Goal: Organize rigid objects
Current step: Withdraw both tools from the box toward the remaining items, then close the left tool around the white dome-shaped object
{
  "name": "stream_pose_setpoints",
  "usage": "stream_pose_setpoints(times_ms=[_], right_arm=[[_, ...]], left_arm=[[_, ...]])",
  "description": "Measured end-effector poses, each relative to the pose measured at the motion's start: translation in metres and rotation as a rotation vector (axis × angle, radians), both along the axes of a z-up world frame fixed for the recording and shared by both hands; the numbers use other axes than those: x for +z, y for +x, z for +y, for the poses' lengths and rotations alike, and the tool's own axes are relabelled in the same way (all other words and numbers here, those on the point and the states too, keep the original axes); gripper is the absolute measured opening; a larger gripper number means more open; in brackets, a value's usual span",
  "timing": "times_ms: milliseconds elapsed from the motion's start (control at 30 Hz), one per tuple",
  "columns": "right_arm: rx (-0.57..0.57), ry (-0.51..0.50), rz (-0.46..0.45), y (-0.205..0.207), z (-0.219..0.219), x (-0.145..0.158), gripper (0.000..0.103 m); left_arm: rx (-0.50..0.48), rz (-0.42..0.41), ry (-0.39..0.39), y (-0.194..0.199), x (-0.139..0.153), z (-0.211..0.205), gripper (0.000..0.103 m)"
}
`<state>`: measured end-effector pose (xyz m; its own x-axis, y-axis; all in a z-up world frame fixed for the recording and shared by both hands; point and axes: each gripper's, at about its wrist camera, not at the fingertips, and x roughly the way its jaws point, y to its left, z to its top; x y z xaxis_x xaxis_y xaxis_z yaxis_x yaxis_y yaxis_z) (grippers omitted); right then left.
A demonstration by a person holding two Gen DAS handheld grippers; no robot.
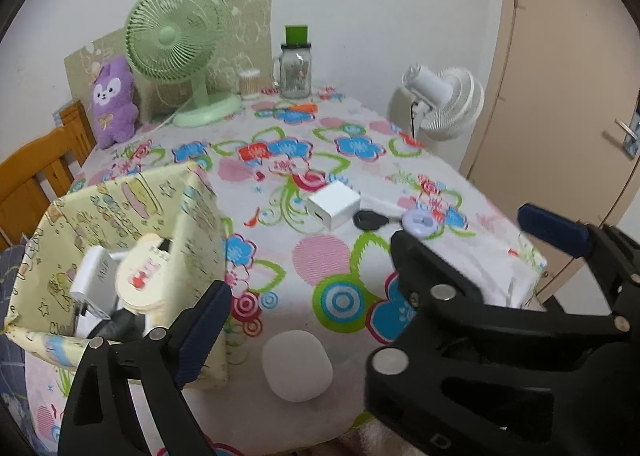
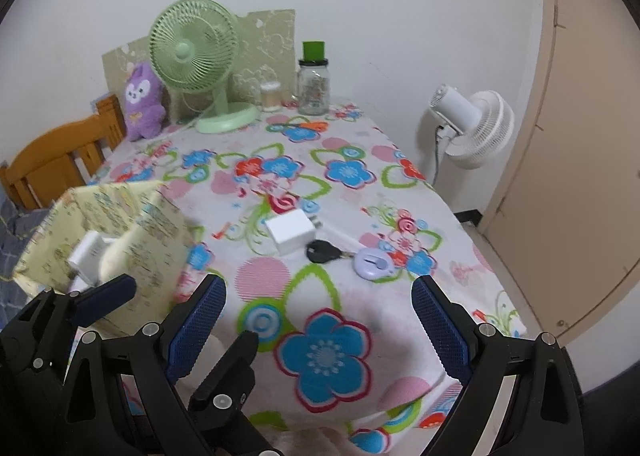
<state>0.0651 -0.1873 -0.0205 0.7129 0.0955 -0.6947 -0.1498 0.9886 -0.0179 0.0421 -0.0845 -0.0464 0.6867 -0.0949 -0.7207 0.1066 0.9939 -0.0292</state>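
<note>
Nearest to us, both grippers hang low over the near end of the bench: our right gripper (image 2: pixel 320 330) has its blue-padded jaws spread wide and empty, and our left gripper (image 1: pixel 304 320) is likewise open with nothing between its fingers.

We take the yellow patterned box (image 1: pixel 192 215) as our landmark. It stands on the left part of the bench (image 1: pixel 328 159), which wears a bright flowered cloth. Behind the box on its left we see a wooden chair (image 1: pixel 36 175) against the bench edge. Far beyond the box, at the wall end, stand a green desk fan (image 1: pixel 180 43), a purple plush toy (image 1: pixel 114 99), a glass jar (image 1: pixel 296 69) with a green cap, and a small clear pot (image 1: pixel 249 83). Well to the right of the box, off the bench, a white fan (image 1: pixel 444 99) faces a beige door (image 1: pixel 568 87).

Inside the box lie a cream round case (image 1: pixel 146 276) and a white adapter (image 1: pixel 94 280), touching. Right of the box, on the cloth, sit a white charger cube (image 1: pixel 334 205), then a black key (image 1: pixel 370 220), then a lilac round tag (image 1: pixel 420 221). Just in front of the box lies a white oval case (image 1: pixel 297 364).
</note>
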Motion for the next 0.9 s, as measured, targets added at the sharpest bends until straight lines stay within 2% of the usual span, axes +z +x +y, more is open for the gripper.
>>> stream_pose_setpoints(times_ms=[367,567,900], right_arm=[[-0.024,0.026,0.045,0.008,-0.027,-0.030,0.096],[-0.024,0.041,0.078,0.015,-0.032,-0.048,0.096],[-0.013,0.039,0.148,0.032,-0.034,-0.078,0.096]], left_arm=[[0.041,-0.002,-0.001,0.005,-0.025,-0.019,0.095],[0.120,0.001,0.015,0.008,-0.041,-0.022,0.095],[0.203,0.064,0.047,0.020,-0.063,-0.020,0.095]])
